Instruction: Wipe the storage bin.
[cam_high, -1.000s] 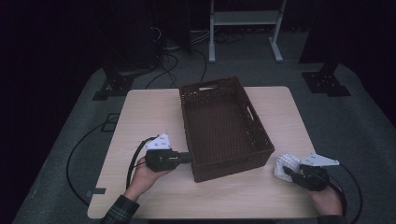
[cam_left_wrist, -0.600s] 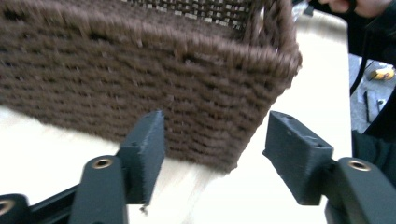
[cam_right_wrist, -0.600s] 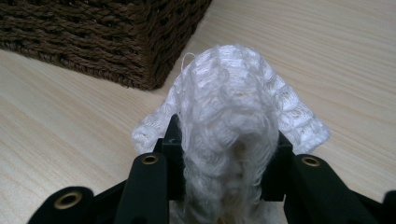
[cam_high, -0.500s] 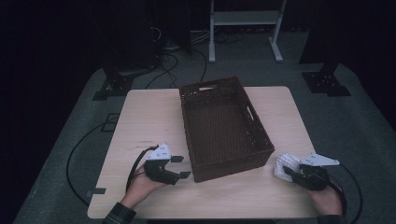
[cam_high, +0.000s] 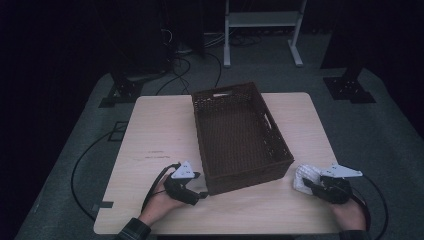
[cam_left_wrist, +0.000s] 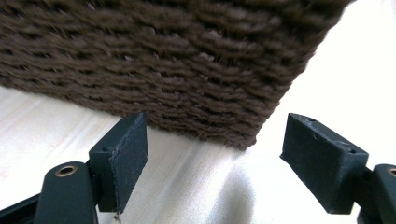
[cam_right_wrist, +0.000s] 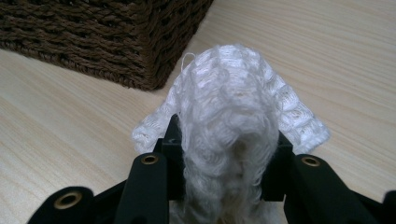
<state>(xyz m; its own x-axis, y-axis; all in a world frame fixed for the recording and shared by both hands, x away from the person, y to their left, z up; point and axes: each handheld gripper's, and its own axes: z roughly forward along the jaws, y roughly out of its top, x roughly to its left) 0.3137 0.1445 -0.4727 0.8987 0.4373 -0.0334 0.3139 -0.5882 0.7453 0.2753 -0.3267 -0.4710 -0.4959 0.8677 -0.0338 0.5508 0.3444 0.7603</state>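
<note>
A dark brown woven basket (cam_high: 200, 130) stands empty in the middle of the pale wooden table (cam_high: 155, 130). My left gripper (cam_high: 202, 194) lies low on the table at the basket's near left corner. In the left gripper view my left gripper (cam_left_wrist: 215, 154) is open; its jaws have just been opening, with nothing between them and the basket's corner (cam_left_wrist: 163, 60) just ahead. My right gripper (cam_high: 306, 184) rests on the table off the basket's near right corner, shut on a white knitted cloth (cam_high: 305, 175). The cloth (cam_right_wrist: 229, 102) bulges out over the jaws of my right gripper (cam_right_wrist: 224, 158).
Black cables trail from both grippers over the table's front edge. Bare tabletop lies left of the basket and along the front edge. Beyond the table the floor is dark, with stand feet (cam_high: 350, 90) and a white frame (cam_high: 260, 20) behind.
My left gripper has dropped from the basket's near left wall to the tabletop, drawn back toward the front edge, and its jaws have opened. The right gripper and cloth have not moved.
</note>
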